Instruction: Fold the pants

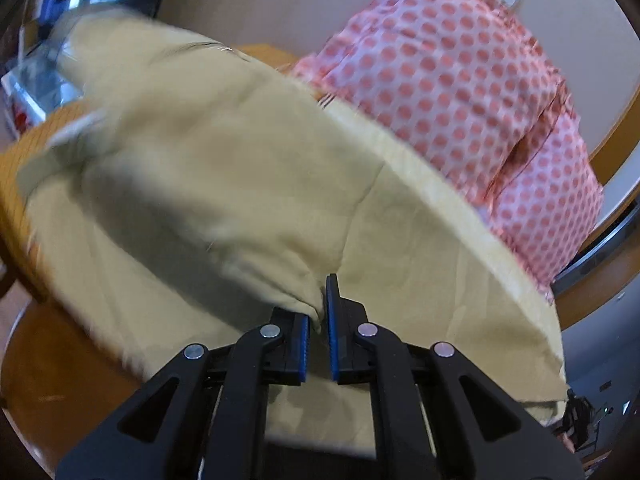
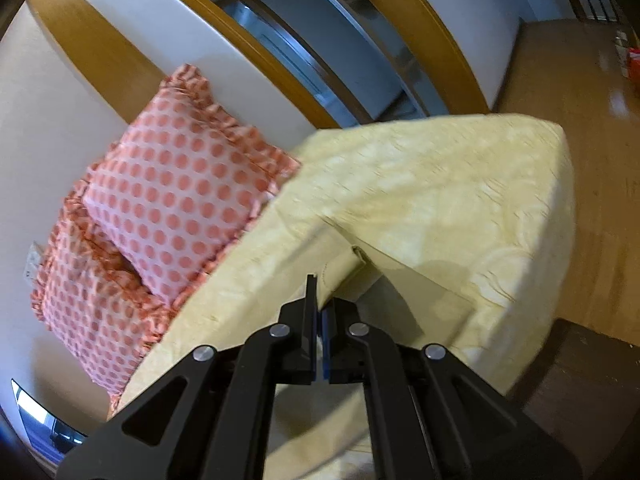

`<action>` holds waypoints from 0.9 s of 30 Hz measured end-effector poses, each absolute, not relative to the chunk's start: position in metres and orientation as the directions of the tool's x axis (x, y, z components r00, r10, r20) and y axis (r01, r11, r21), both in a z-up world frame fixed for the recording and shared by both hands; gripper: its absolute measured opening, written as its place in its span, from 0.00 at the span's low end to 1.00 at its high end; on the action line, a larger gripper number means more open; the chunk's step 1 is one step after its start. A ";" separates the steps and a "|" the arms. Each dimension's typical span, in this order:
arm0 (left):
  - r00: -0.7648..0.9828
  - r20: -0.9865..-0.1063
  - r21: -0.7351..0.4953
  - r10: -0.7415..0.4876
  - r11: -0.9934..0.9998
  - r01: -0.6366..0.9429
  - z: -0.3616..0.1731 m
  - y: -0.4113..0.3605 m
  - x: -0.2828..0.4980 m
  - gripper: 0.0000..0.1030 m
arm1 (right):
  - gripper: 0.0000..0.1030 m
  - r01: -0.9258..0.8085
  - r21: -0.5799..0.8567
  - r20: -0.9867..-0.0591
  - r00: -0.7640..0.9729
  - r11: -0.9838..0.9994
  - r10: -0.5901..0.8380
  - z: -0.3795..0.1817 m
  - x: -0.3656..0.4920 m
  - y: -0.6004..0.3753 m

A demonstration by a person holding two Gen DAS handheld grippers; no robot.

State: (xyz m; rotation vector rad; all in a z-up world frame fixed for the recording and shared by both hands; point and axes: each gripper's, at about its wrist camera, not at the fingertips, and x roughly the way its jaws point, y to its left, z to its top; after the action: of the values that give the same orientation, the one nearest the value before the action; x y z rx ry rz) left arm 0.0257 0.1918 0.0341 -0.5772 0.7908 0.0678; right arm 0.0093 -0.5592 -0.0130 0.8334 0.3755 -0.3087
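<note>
The pants (image 1: pixel 192 184) are pale beige-yellow cloth, lifted and draped above a bed with a yellow cover (image 1: pixel 420 264). My left gripper (image 1: pixel 320 312) is shut on a bunched edge of the pants, which hang blurred to the upper left. In the right wrist view my right gripper (image 2: pixel 322 308) is shut on another edge of the pants (image 2: pixel 344 276), a flat corner with a seam, held just above the bed cover (image 2: pixel 460 200).
Two pink pillows with red dots (image 1: pixel 460 92) (image 2: pixel 172 184) lean against the wall at the head of the bed. A wooden floor (image 2: pixel 592 120) lies beside the bed. A wooden door frame (image 2: pixel 248 44) and glass panels stand behind.
</note>
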 end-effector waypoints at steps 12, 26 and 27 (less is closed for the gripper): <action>0.733 -0.672 -0.423 -0.110 0.869 -0.257 0.016 0.181 -0.014 0.07 | 0.01 0.488 0.631 -0.501 0.850 0.603 -0.163 -0.037 -0.014 -0.567; 0.822 -0.569 -0.289 -0.002 0.937 -0.197 0.038 0.164 -0.062 0.20 | 0.44 0.552 0.572 -0.474 0.826 0.607 -0.305 -0.029 -0.037 -0.578; 0.830 -0.556 -0.260 0.048 0.938 -0.228 0.043 0.164 -0.067 0.23 | 0.43 0.553 0.574 -0.479 0.825 0.604 -0.300 -0.031 -0.036 -0.580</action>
State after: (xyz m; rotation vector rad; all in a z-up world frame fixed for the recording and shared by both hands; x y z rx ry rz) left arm -0.0665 0.1640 0.0435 -0.3253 0.5751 0.1496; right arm -0.0359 -0.5805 -0.0314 0.7781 0.3536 -0.5058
